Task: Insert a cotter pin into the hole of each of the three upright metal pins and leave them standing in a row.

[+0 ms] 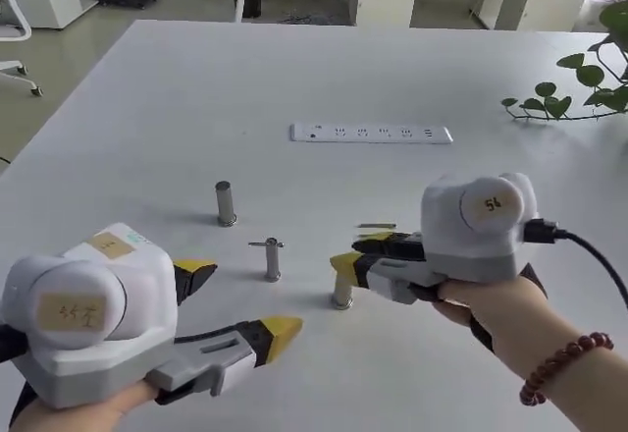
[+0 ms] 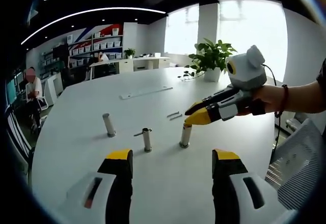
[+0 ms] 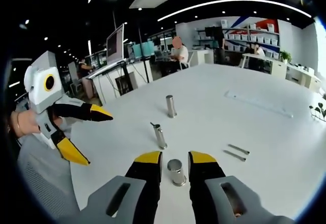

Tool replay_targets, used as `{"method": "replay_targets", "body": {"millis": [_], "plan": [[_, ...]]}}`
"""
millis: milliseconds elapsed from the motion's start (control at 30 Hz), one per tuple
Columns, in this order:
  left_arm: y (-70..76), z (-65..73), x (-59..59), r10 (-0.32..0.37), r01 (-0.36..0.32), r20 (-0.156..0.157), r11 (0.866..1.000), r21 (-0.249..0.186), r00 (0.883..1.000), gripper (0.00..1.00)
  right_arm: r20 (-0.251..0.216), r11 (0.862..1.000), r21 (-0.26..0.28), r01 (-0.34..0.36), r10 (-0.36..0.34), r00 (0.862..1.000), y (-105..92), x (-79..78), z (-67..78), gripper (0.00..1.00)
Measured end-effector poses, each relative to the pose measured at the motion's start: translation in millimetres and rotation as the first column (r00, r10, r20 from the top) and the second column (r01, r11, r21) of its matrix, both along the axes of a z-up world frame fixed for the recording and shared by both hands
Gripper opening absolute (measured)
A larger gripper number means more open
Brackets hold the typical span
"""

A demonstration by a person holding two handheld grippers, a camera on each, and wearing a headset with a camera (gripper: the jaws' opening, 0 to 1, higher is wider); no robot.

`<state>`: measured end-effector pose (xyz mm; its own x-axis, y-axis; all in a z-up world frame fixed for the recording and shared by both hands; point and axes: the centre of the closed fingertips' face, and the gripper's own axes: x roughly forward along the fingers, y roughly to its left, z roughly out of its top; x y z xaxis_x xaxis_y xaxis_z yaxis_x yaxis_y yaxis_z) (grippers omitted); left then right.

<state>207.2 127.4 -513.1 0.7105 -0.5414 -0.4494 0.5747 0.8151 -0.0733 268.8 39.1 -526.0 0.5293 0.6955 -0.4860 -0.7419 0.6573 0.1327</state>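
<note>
Three upright metal pins stand on the white table. The far pin [image 1: 226, 203] [image 2: 108, 124] [image 3: 170, 106] is bare. A cotter pin sticks out sideways near the top of the middle pin [image 1: 273, 258] [image 2: 146, 139] [image 3: 160, 135]. My right gripper [image 1: 353, 255] [image 3: 175, 159] is narrowly open, its yellow tips on either side of the top of the near pin [image 1: 341, 297] [image 2: 185, 136] [image 3: 176, 172]. My left gripper [image 1: 238, 302] [image 2: 173, 158] is held wide open and empty, short of the row. Two loose cotter pins [image 1: 376, 226] [image 2: 174, 115] [image 3: 237, 151] lie flat beyond the right gripper.
A white power strip [image 1: 371, 134] [image 2: 145, 92] lies further back on the table. A trailing green plant [image 1: 579, 88] [image 2: 211, 56] reaches in at the far right edge. A black cable [image 1: 589, 255] runs from the right gripper. Desks and seated people are in the background.
</note>
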Motion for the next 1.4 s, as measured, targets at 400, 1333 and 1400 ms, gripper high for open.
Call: {"method": "replay_targets", "body": {"millis": [400, 1333, 1400], "plan": [[-4.4, -0.8, -0.7, -0.014, 0.014, -0.002, 1.000, -0.003, 1.000, 0.60, 0.031, 0.993, -0.119, 0.000, 0.004, 1.000, -35.7, 23.8, -3.6, 0.11], [-7.1, -9.1, 4.2, -0.029, 0.029, -0.015, 1.000, -0.009, 0.999, 0.61, -0.107, 0.921, -0.362, -0.145, 0.113, 0.988, -61.5, 80.3, -68.0, 0.12], [-7.4, -9.8, 4.9, -0.033, 0.033, -0.016, 0.999, -0.009, 0.999, 0.61, -0.109, 0.913, -0.376, -0.160, 0.127, 0.986, -59.8, 82.3, -71.5, 0.12]]}}
